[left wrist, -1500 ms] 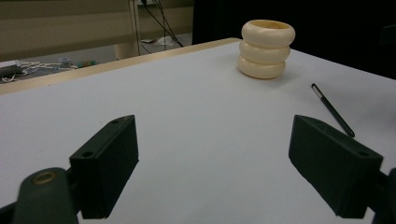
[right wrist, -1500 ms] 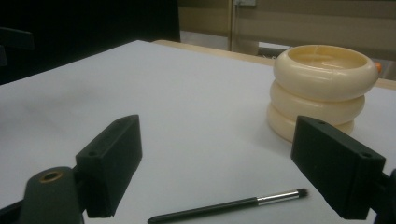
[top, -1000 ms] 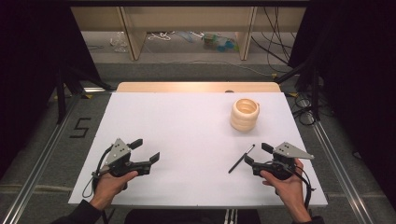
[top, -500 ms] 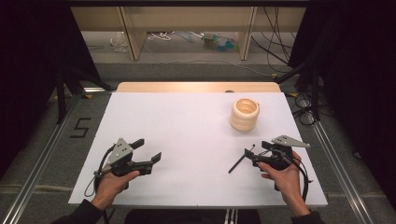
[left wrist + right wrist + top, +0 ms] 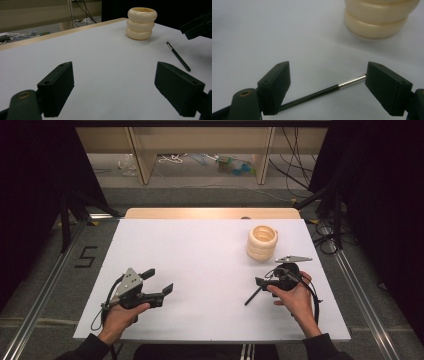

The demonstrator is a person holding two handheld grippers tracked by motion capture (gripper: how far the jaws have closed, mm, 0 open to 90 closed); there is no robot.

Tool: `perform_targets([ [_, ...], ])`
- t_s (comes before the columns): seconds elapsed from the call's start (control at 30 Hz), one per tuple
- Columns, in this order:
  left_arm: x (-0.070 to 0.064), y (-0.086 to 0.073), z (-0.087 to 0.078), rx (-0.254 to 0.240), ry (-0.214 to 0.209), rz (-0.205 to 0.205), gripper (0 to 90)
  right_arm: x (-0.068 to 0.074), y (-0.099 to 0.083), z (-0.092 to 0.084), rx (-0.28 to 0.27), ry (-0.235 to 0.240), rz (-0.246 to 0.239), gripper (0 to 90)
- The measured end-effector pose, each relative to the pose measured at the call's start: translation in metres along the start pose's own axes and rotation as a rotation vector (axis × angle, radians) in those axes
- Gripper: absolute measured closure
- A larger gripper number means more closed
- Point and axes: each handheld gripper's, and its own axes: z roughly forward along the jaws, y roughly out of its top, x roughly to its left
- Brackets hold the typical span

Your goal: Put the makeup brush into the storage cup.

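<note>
White table (image 5: 200,245), pen (image 5: 317,93) between closing right claw (image 5: 325,87), cream holder (image 5: 262,242) near far edge

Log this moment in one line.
right tool: open, closing, astride pen | left tool: open, idle | holder: upright

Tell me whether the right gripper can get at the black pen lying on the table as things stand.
Probably yes. The right gripper already has its jaws open on either side of the pen, which lies flat on the white table. The jaws have just been closing a little. The cream holder stands apart, out of the way.
</note>
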Motion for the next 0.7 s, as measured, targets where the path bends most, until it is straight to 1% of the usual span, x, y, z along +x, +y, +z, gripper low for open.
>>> perform_targets([
  [0.03, 0.0, 0.0, 0.0, 0.0, 0.0, 0.0, 15.9, -0.001, 0.0, 0.001, 0.016, 0.003, -0.001, 21.6],
  [0.07, 0.0, 0.0, 0.001, 0.003, -0.001, 0.006, 15.8, -0.001, 0.001, 0.003, 0.028, -0.006, 0.005, 21.6],
  [0.1, 0.0, 0.0, 0.002, 0.002, 0.0, -0.001, 15.9, -0.002, 0.001, 0.004, 0.042, 0.001, -0.008, 21.6],
  [0.13, 0.0, 0.0, 0.002, 0.002, 0.0, -0.001, 15.9, -0.002, 0.001, 0.004, 0.042, 0.001, -0.008, 21.6],
  [0.17, 0.0, 0.0, 0.002, 0.001, -0.002, -0.001, 15.9, 0.0, 0.002, 0.007, 0.037, -0.013, 0.003, 21.6],
  [0.2, 0.0, 0.0, 0.003, 0.003, 0.0, -0.001, 15.9, 0.0, 0.002, 0.007, 0.037, -0.013, 0.003, 21.6],
  [0.23, 0.0, 0.0, 0.003, 0.005, 0.0, 0.002, 15.9, -0.002, 0.005, 0.007, 0.02, 0.017, -0.049, 25.3],
  [0.27, 0.0, 0.0, 0.003, 0.005, 0.0, 0.002, 15.9, -0.002, 0.005, 0.007, 0.02, 0.017, -0.049, 25.3],
  [0.3, 0.0, 0.0, 0.003, 0.005, 0.001, -0.002, 15.9, -0.004, 0.009, 0.004, 0.077, 0.049, -0.116, 25.0],
  [0.33, 0.0, 0.0, 0.004, 0.006, -0.002, -0.004, 15.9, -0.006, 0.011, 0.006, 0.062, 0.045, -0.157, 25.0],
  [0.37, 0.0, 0.0, 0.004, 0.006, -0.002, -0.004, 15.9, -0.007, 0.012, 0.006, 0.078, 0.054, -0.199, 27.6],
  [0.4, -0.001, -0.001, 0.003, 0.011, -0.006, -0.001, 15.9, -0.007, 0.014, 0.005, 0.105, 0.065, -0.209, 27.5],
  [0.43, -0.001, -0.001, 0.003, 0.011, -0.006, -0.001, 15.9, -0.009, 0.015, 0.008, 0.087, 0.069, -0.252, 27.1],
  [0.47, -0.001, -0.001, 0.002, 0.01, -0.01, 0.005, 15.9, -0.011, 0.017, 0.006, 0.116, 0.087, -0.283, 27.2],
  [0.5, -0.001, -0.001, 0.002, 0.008, -0.01, 0.008, 15.9, -0.01, 0.018, 0.007, 0.114, 0.092, -0.275, 27.3],
  [0.53, -0.001, 0.0, 0.001, 0.005, -0.012, 0.01, 15.9, -0.012, 0.019, 0.007, 0.124, 0.103, -0.297, 27.3],
  [0.57, -0.001, 0.0, 0.001, 0.005, -0.006, 0.004, 15.9, -0.013, 0.02, 0.008, 0.127, 0.104, -0.324, 27.4],
  [0.6, -0.001, 0.0, 0.001, 0.005, -0.005, 0.006, 15.9, -0.013, 0.022, 0.008, 0.139, 0.108, -0.342, 27.4],
  [0.63, -0.001, 0.0, 0.001, 0.005, -0.005, 0.006, 15.9, -0.013, 0.023, 0.01, 0.139, 0.106, -0.371, 27.4],
  [0.67, -0.001, -0.001, 0.0, 0.008, -0.006, 0.007, 15.9, -0.013, 0.023, 0.01, 0.139, 0.106, -0.371, 27.4],
  [0.7, -0.001, -0.001, 0.001, 0.01, -0.006, 0.007, 15.9, -0.01, 0.024, 0.012, 0.176, 0.112, -0.401, 28.3],
])
